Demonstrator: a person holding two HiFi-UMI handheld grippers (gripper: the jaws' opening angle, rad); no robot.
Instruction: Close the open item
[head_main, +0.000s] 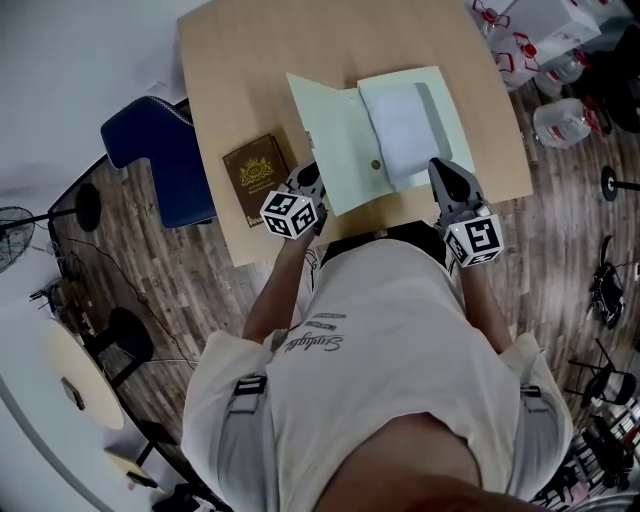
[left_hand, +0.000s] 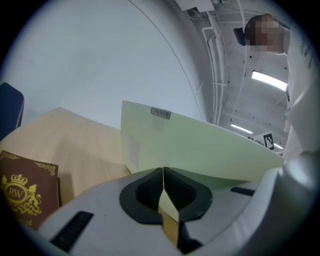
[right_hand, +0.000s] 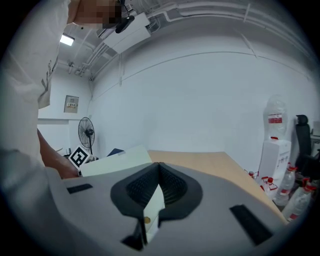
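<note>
Folder (head_main: 340, 140), pale green, lying open at the near middle of a wooden table (head_main: 220, 60); its flap is spread to the left with a small brass stud (head_main: 375, 165), and its right half holds white paper (head_main: 400, 130). Furthest left, off the table: a blue chair (head_main: 160, 150). On the table left of the folder and just apart from it: a brown book (head_main: 255, 175) with a gold crest, also seen at the lower left of the left gripper view (left_hand: 25, 187). Left gripper (head_main: 305, 180) sits at the flap's near left corner. In its own view the jaws (left_hand: 163, 172) are pressed together on a thin pale green edge, and the flap (left_hand: 200, 150) rises tilted beyond them. Right gripper (head_main: 445, 170) sits at the folder's near right corner. In its own view the jaws (right_hand: 159, 167) are pinched on a thin pale sheet carrying a brass stud (right_hand: 146, 219), with more of the folder (right_hand: 117, 160) to the left. Each gripper carries a marker cube, left (head_main: 290, 213) and right (head_main: 475, 240). Furthest right, on the floor past the table: plastic bottles (head_main: 560, 120), also seen in the right gripper view (right_hand: 300, 195).
</note>
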